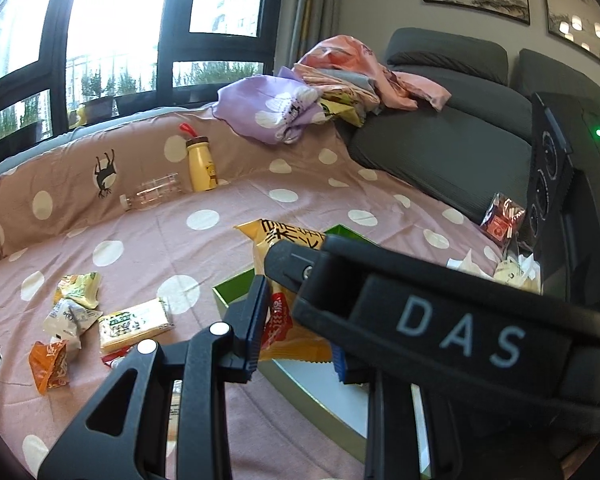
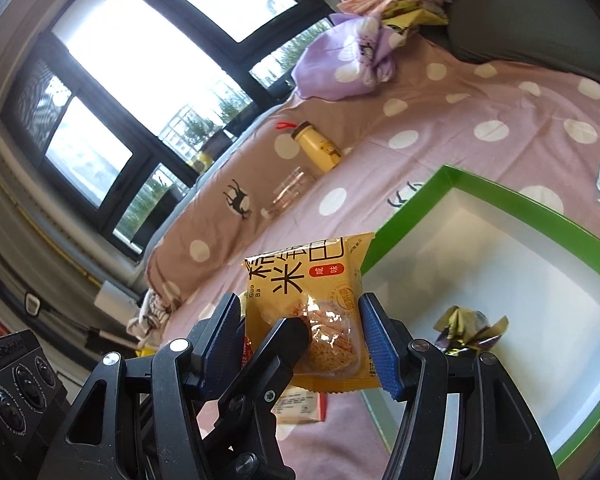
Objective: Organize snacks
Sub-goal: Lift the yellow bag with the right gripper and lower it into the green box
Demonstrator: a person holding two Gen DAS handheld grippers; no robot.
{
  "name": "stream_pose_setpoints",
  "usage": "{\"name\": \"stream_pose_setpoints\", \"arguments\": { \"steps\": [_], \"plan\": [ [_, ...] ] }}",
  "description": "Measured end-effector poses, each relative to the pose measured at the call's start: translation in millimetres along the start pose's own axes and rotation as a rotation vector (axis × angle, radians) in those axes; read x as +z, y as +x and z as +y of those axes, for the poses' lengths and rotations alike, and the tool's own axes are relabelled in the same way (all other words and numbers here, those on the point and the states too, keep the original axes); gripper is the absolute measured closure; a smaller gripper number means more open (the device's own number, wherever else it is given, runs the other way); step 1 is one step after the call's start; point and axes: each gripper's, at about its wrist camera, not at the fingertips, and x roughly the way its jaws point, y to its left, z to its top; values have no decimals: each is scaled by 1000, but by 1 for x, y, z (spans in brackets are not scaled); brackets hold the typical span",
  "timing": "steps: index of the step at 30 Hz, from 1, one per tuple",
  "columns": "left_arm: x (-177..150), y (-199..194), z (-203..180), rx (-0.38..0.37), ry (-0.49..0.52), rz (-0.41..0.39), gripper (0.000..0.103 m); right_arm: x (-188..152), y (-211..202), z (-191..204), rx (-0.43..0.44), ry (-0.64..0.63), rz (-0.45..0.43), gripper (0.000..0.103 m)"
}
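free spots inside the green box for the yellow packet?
The green box has bare white floor along its far side and middle, beside the green wall. Its near corner holds a crumpled gold wrapper. Outside, the spotted sheet is bare between the yellow bottle and the crowded packet cluster.

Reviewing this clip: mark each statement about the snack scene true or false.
1. The right gripper holds a yellow snack packet. True.
2. The green-rimmed box holds nothing. False: a crumpled gold wrapper lies inside it.
3. The yellow bottle stands upright on the spotted cover. True.
4. The clear bottle stands upright too. False: it lies on its side beside the yellow bottle.
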Motion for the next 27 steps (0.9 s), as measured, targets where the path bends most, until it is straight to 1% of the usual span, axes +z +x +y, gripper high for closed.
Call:
{"name": "stream_pose_setpoints", "arguments": {
  "steps": [8,20,25,27],
  "plan": [
    [-1,18,-6,-46,1,52,77,4,2,-17,-55,45,24,39],
    [-3,39,-15,-62,10,111,77,7,12,-39,-92,106,70,39],
    [-6,47,-16,-75,3,137,77,8,17,-47,-109,121,88,39],
    [-8,50,-15,-91,-7,143,76,7,19,-50,-122,127,97,39]
  ]
}}
